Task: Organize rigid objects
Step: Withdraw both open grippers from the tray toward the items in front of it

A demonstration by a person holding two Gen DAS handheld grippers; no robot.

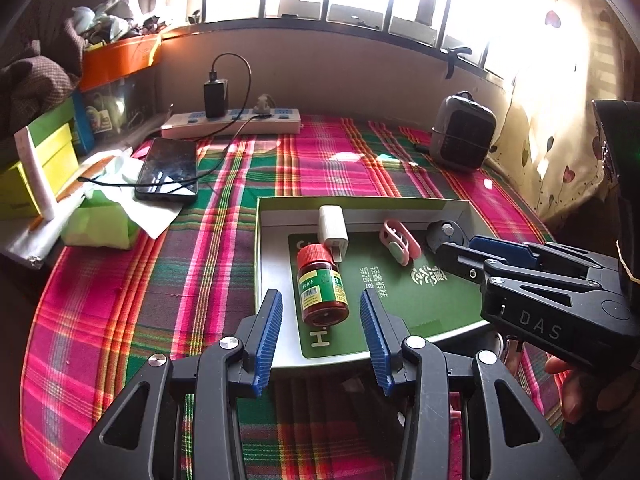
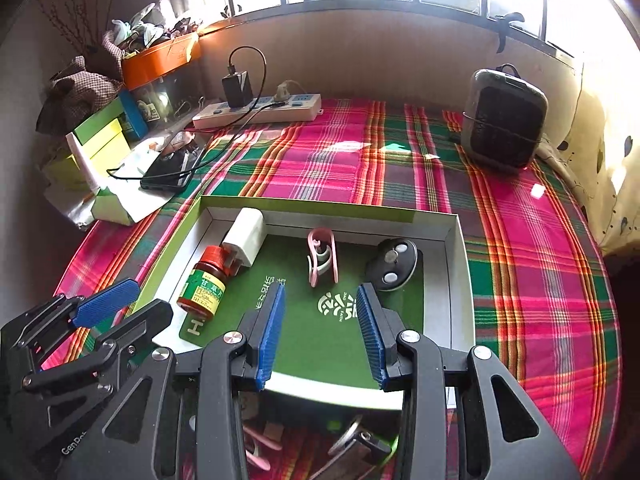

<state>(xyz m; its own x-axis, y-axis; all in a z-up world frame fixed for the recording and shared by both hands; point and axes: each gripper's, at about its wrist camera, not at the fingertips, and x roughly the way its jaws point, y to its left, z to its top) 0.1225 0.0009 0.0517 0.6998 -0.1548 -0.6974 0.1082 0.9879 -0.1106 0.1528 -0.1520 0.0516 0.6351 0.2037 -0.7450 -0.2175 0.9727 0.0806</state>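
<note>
Jaws parted on both — left gripper (image 1: pixel 321 338) over bottle (image 1: pixel 321 285); right gripper (image 2: pixel 321 334) empty.

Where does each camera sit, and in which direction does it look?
Left wrist view: on the left gripper, looking forward over the red-capped bottle in the green box; the right gripper and some fingers show at right.
Right wrist view: on the right gripper, looking into the box's middle; the left gripper shows at lower left.
Both share the box, bottle, white charger, pink clip, black round thing, and the window wall.
</note>
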